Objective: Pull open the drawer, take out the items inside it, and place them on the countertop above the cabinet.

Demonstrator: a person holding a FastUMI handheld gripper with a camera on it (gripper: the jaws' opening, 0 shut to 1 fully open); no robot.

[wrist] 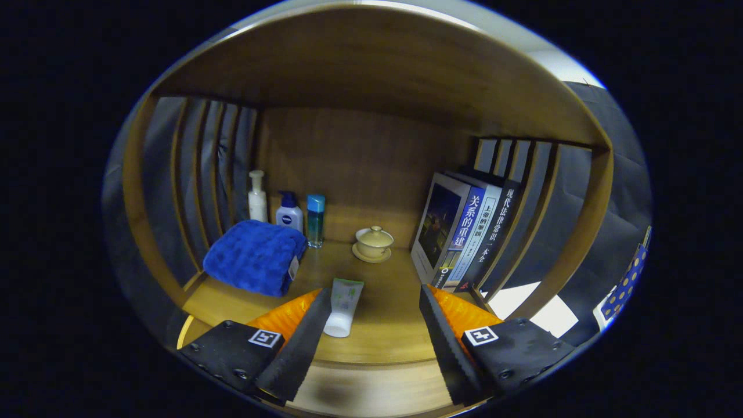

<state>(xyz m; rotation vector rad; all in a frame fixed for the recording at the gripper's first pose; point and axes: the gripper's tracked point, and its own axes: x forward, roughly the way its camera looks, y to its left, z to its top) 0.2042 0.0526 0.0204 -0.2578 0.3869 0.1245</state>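
**Ann:** Gripper view, and we're looking into a wooden cabinet (371,64) with a countertop (383,302) under a curved overhang. Take us across from the left.

**Ben:** Slatted side wall (197,168) first. In the back corner beside it stands a white pump bottle (257,197), then a blue-capped white lotion bottle (289,213), then a slim teal bottle (315,219), all three upright in a row against the back panel.

**Ann:** And in front of them?

**Ben:** A folded blue towel (252,255), thick and fluffy, lying on the countertop, just ahead of the left finger.

**Ann:** Now the gripper (371,325) itself?

**Ben:** Released. The fingers stand wide apart with nothing pinched between them. A white tube with a green top (343,307) lies flat on the countertop, just inside the left finger, cap end pointing back toward us. Whether it touches that finger, I can't tell. The right finger is well clear of it.

**Ann:** Further on?

**Ben:** Beyond the fingers, middle of the shelf, a small cream lidded cup on a saucer (374,242). Standing alone, apart from the tube.

**Ann:** And to the right?

**Ben:** A row of books (464,232), leaning slightly toward the right-hand slats (522,191), just ahead of the right finger. Past the slats, dark cloth (615,191).
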